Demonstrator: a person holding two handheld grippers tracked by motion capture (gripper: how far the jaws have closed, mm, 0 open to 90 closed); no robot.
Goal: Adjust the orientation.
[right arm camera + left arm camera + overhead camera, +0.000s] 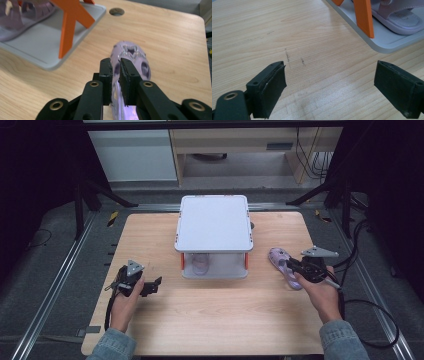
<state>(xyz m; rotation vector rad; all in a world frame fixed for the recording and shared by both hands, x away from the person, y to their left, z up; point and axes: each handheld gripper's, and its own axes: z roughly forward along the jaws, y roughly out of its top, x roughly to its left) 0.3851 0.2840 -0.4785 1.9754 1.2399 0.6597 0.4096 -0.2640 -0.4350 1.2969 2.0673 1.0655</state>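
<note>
On the wooden table [215,310], the largest thing is a white two-tier shoe rack [214,222] with orange struts [67,27], set at the middle toward the far edge. A pale purple sandal [201,265] is seen lying on its lower shelf. A second purple sandal [282,265] lies on the table just to the right of the rack, apart from it, and it is gripped by the right gripper [298,267].

Trouble could come from the hold itself, it is judged: only a thin part of the sandal's upper is pinched, so the soft shoe may sag, swing or slip out once lifted. The gap between the shelves looks low, and the orange strut stands near the opening, so the toe could be caught on the strut or the shelf edge and the rack be pushed. The sandal already on the shelf could also be knocked aside if the second one is slid in carelessly.

In the right gripper view, the right gripper [115,75] is seen closed almost fully, with its pads clamped on the sandal's [132,57] strap. The left gripper [150,286] is held low over bare table at the left, well apart from the rack; in the left gripper view its jaws are spread wide with nothing between them.
</note>
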